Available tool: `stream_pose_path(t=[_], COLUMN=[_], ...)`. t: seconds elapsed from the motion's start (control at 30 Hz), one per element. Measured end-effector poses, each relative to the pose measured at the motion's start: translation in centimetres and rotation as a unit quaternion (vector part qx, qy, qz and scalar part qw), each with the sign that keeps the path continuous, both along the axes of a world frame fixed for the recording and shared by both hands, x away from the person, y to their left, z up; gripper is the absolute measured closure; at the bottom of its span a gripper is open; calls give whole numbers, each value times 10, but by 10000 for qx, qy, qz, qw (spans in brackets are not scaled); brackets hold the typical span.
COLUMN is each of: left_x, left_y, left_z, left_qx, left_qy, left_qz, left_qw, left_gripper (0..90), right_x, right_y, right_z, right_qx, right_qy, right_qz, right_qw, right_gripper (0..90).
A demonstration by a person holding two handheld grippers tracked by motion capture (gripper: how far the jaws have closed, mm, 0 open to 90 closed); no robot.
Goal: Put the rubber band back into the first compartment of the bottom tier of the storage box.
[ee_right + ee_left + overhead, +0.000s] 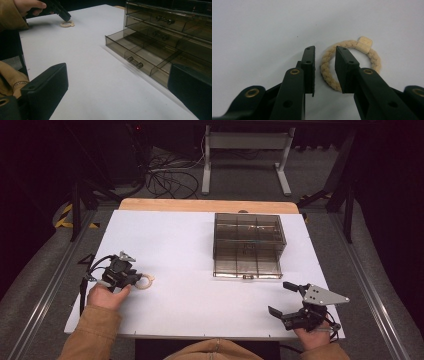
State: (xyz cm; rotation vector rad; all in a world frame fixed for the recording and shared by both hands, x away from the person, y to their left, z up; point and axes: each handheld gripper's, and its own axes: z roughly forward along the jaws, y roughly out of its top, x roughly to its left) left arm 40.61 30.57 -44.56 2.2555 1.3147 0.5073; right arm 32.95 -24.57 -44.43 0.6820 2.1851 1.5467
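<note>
Left gripper view: left gripper (325, 57) jaws straddling braided rope ring's (327, 75) near strand, not yet pinching. Right gripper (285, 299) released, well right of ring.

White counter (200, 245) sitting on wood top, wood edge (207, 205) showing at far side. Grey carpet floor (310, 175) spreading beyond. White desk frame (247, 142) standing at back, cable tangle (167, 177) lying beside it. Black stands flanking counter; yellow-black tape (64, 216) marking floor at left. Room edges fading dark.
</note>
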Motion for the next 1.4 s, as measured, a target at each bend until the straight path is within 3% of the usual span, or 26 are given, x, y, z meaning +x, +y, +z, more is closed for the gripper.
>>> stream_pose_path(t=[0.17, 0.3, 0.7, 0.9, 1.1, 1.17, 1.4], left_x=[1, 2, 1, -2, -6, -9, -14], left_y=[-1, -2, -2, 2, 5, 7, 10], left_z=[-2, -4, -3, 3, 12, 16, 22], left_qx=[109, 152, 106, -75, -267, -393, -719], left_qy=[61, 132, 97, -65, -354, -529, -802], left_qz=[-3, -48, -28, 11, 32, 30, 50], left_qw=[9999, 9998, 9999, 9999, 9990, 9978, 9942], left_gripper=[743, 824, 841, 843, 843, 843, 844], right_x=[0, 0, 0, 0, 0, 0, 0], right_y=[0, 0, 0, 0, 0, -1, -1], right_z=[0, 0, 0, 0, 0, 0, 0], right_qx=[-2, 9, 0, 0, -5, -4, -5], right_qy=[3, -4, -1, -2, -5, -4, -18], right_qz=[1, -4, -2, -6, -11, -16, -14], right_qw=[10000, 10000, 10000, 10000, 10000, 10000, 10000], right_gripper=[37, 37, 37, 37, 37, 37, 37])
